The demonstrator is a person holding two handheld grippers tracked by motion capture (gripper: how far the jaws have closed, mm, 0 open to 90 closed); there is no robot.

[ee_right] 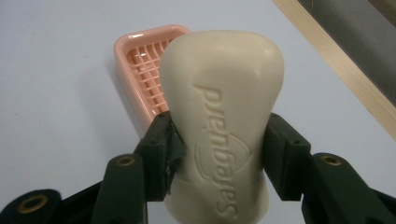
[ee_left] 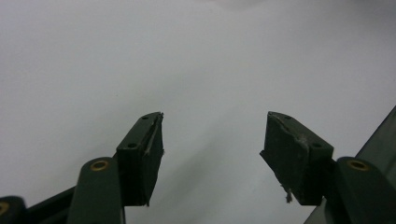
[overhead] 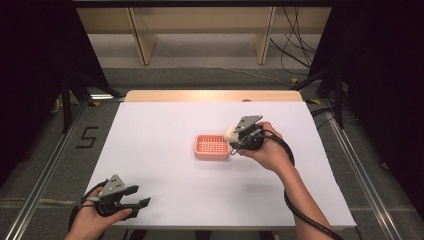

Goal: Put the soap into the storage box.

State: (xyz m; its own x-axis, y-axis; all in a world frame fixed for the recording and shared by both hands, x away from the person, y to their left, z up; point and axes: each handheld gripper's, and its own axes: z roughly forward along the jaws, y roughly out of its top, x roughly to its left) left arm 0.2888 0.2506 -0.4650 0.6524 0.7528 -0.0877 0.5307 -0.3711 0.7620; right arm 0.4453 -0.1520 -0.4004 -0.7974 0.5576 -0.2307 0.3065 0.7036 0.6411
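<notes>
A cream bar of soap (ee_right: pixel 224 116) with raised lettering is clamped at its waist by my right gripper (ee_right: pixel 219 144). In the high view that soap (overhead: pixel 230 133) hangs just above the right end of a pink slotted soap dish (overhead: pixel 212 147) in the middle of the white table, held by my right gripper (overhead: pixel 235 136). The soap dish (ee_right: pixel 140 65) lies behind the bar in the right gripper view. My left gripper (overhead: pixel 141 196) rests near the table's front left corner, its jaws wide apart with nothing between them; its fingers (ee_left: pixel 142 154) frame bare white surface.
The white table top (overhead: pixel 165 125) has a wooden strip (overhead: pixel 215 96) along its far edge. Black cables (overhead: pixel 295 205) trail from both grippers. Wooden frame legs (overhead: pixel 142 40) and floor cables lie beyond the table, metal rails at either side.
</notes>
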